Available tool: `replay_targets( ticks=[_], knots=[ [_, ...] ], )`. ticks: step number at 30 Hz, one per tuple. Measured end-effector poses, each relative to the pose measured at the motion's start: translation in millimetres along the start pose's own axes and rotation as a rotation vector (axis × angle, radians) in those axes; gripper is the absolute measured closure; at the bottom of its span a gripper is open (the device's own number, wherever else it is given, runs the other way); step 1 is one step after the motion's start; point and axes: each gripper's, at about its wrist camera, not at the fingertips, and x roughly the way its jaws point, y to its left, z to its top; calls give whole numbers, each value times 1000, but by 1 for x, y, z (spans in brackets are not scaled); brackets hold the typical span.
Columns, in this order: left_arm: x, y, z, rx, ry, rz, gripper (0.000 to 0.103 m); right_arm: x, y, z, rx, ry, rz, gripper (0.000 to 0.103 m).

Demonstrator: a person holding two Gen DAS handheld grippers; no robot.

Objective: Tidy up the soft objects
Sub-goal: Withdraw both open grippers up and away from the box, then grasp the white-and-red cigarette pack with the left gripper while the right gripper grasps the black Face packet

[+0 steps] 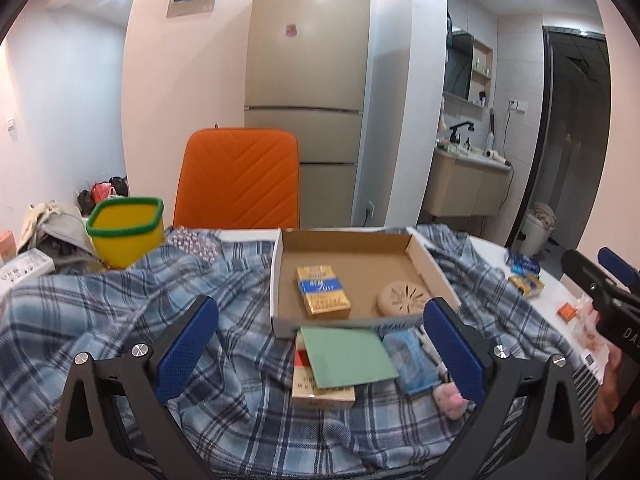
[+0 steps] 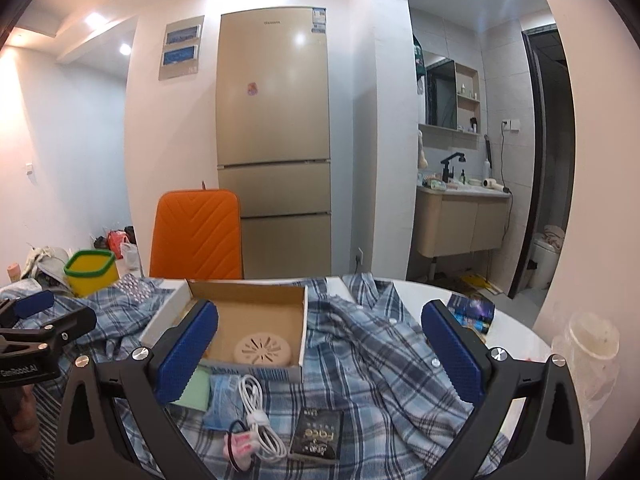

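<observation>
Both jaws gape above the plaid shirt [image 2: 360, 360].

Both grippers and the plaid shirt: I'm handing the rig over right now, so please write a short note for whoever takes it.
Left gripper: open, empty, above the items in front of the cardboard box.
Right gripper: open, empty, over the plaid shirt.
Things: the shirt lies rumpled across the table, under the box. In the box are a yellow pack and a round beige disc. On the shirt, in front of the box: green card, blue packet, white cable, black sachet, pink item.
Done: nothing soft looks tidied.
Left: clear the shirt, then fold it.
</observation>
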Motion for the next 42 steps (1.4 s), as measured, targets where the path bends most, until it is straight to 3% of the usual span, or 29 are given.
replay_targets(
  ticks=[10, 18, 34, 38, 40, 42],
  knots=[
    [8, 1, -27, 4, -29, 35, 1, 18, -4, -28, 13, 83, -23, 0],
    [21, -7, -35, 51, 25, 24, 1, 34, 4, -46, -31, 158, -25, 0],
    [40, -4, -38, 38, 121, 12, 1, 62, 1, -61, -14, 304, -26, 0],
    [50, -2, -40, 32, 171, 8, 2, 71, -1, -64, 0, 353, -27, 8],
    [55, -1, -42, 29, 198, 14, 7, 79, -2, -67, 11, 398, -15, 16],
    [62, 1, -43, 19, 236, 1, 19, 87, -4, -72, 23, 448, 1, 20]
  ],
)
